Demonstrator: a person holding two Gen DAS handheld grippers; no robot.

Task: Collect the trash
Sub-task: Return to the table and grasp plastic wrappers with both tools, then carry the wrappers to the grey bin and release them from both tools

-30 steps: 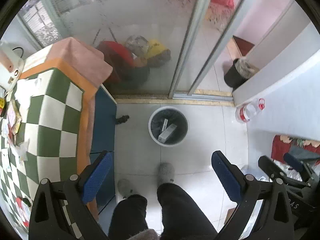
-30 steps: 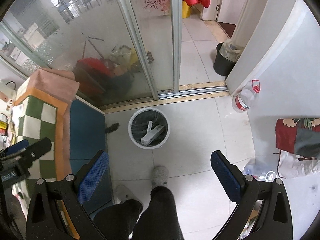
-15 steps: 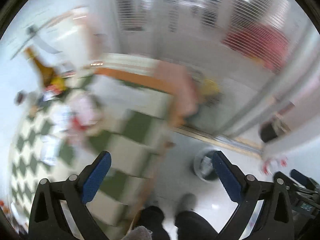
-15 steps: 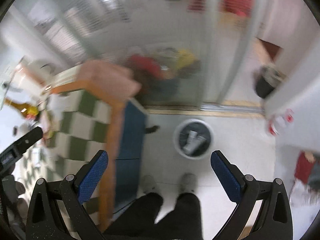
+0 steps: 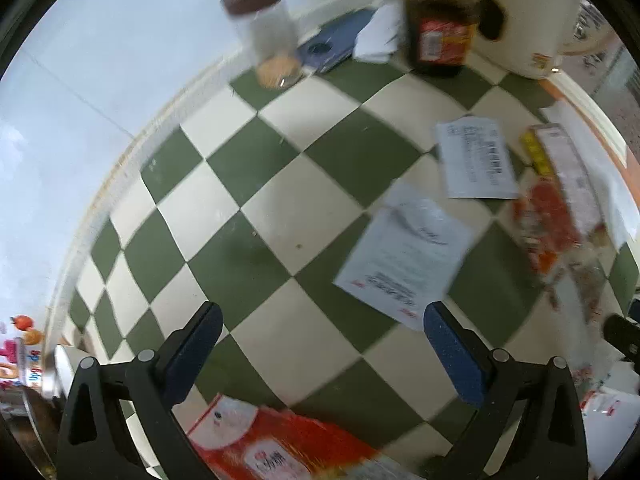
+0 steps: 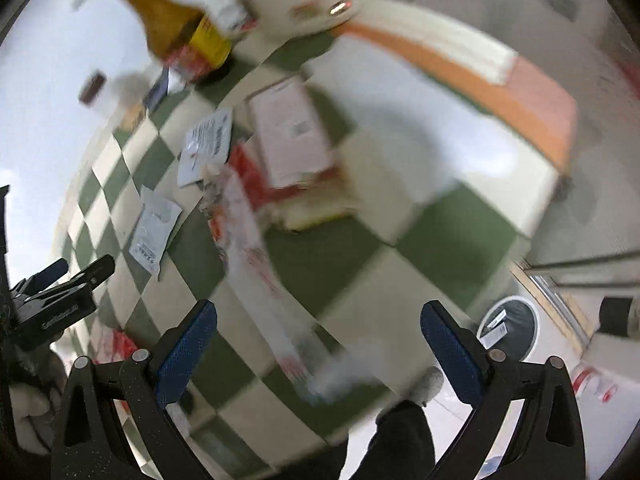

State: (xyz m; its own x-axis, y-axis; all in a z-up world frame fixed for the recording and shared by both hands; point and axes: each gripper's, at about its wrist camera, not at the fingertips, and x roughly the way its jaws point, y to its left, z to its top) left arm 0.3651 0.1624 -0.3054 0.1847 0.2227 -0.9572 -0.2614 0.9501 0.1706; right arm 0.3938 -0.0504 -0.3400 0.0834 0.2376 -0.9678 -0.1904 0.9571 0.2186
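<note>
Both views look steeply down on a table covered by a green-and-cream checked cloth [image 5: 280, 208], and both are smeared by motion.

In the left wrist view the left gripper [image 5: 322, 344] fills the bottom of the frame, its blue-padded jaws spread wide with only bare cloth between them. The trash lies scattered around it: a white printed packet [image 5: 404, 256] right of centre, just above the right-hand finger; a second white printed slip [image 5: 476, 160] further up and right; a crumpled red-and-white wrapper [image 5: 560, 224] at the right edge; and a red-and-orange packet [image 5: 276, 444] at the bottom edge, low between the fingers. Along the top stand a clear jar with a brown lid [image 5: 268, 36] and a dark brown bottle with a red label [image 5: 440, 20], beside a cream appliance [image 5: 520, 12] in the upper right.

In the right wrist view the right gripper [image 6: 318, 340] is also splayed open — its jaws have just been closing slightly, and nothing is pinched between them. A long torn red-and-white wrapper [image 6: 256, 248] runs from the centre down toward the gap, with a pinkish flat box [image 6: 290, 132] above it and white packets [image 6: 154, 232] to the left. The trash bin [image 6: 508, 326] sits on the floor at lower right (a couple of pale items inside). The person's dark trouser leg [image 6: 404, 436] shows at the bottom.
</note>
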